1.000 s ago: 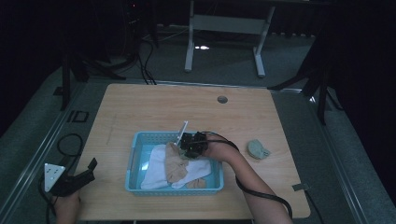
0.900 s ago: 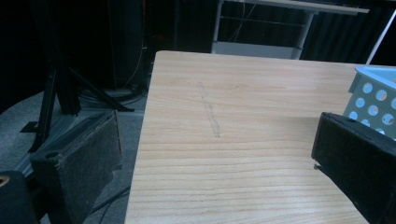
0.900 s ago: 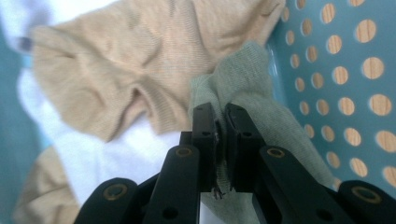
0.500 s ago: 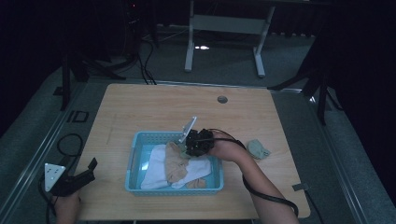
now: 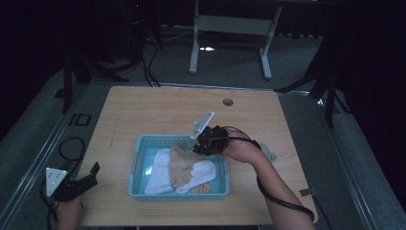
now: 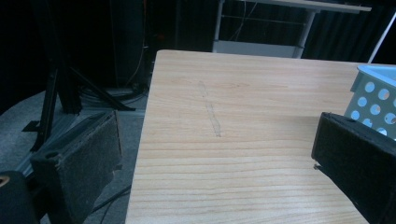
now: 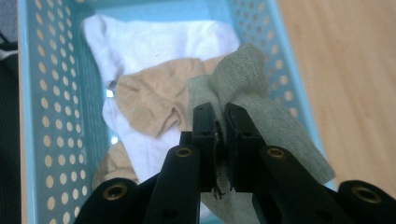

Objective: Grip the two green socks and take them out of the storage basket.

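High view: right gripper (image 5: 201, 145) at frame centre, forearm angled in from lower right, clamped on a grey-green sock (image 7: 261, 116) over the basket (image 5: 139, 158); left gripper (image 5: 91, 173) gapes, empty.

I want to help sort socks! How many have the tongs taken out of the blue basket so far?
One grey sock already lies on the table beside the blue basket. Right now the right tongs pinch another grey-green sock above the basket. White socks and tan socks are left inside. The left tongs wait open at the table's corner.
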{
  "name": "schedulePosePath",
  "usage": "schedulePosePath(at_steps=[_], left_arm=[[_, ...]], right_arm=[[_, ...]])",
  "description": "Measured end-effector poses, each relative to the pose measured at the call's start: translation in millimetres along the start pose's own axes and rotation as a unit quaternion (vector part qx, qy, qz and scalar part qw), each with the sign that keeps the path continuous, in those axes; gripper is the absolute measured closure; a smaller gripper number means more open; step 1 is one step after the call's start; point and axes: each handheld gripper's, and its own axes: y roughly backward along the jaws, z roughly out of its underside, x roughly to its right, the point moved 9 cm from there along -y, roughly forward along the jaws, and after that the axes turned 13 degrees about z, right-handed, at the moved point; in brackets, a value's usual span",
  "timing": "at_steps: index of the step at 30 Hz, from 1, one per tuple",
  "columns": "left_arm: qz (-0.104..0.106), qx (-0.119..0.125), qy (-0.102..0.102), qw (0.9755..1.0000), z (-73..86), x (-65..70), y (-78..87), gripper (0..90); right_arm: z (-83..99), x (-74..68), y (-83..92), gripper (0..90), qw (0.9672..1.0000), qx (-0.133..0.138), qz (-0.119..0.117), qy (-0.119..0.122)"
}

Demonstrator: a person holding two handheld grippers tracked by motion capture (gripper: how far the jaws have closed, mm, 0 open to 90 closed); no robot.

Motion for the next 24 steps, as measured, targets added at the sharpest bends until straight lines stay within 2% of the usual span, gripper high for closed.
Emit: schedulePosePath(at_steps=[1,2,6,7,10,14,19,24], left_arm=[[0.0,-0.001,0.0,1.0,0.0,-0.2,0.0,1.5],[-0.001,-0.001,0.0,1.0,0.0,-0.2,0.0,1.5],[-0.002,0.0,0.0,1.0,0.0,-0.1,-0.1,1.5],[-0.002,-0.001,0.0,1.0,0.1,-0.1,-0.1,1.5],[-0.002,-0.001,0.0,1.0,0.1,-0.2,-0.1,1.5],[-0.002,-0.001,0.0,1.0,0.1,0.0,-0.2,1.5],[-0.005,-0.001,0.0,1.0,0.1,-0.2,-0.4,1.5],[-0.006,-0.001,0.0,1.0,0.1,-0.3,-0.3,1.5]], right_arm=[[-0.1,2.1,3.8,83.3,1.0,0.004,0.002,-0.001],[-0.6,8.7,14.1,83.3,0.9997,0.02,0.009,-0.012],[0.5,18.1,24.8,83.3,0.9988,0.033,0.024,-0.025],[4.0,27.4,34.9,83.3,0.9978,0.04,0.039,-0.036],[11.7,38.0,45.6,83.3,0.9964,0.044,0.053,-0.05],[30.9,51.6,56.7,83.2,0.9942,0.038,0.071,-0.071],[58.2,61.9,58.2,83.2,0.9914,0.024,0.087,-0.094],[84.3,68.8,49.1,83.2,0.9887,0.007,0.096,-0.114]])
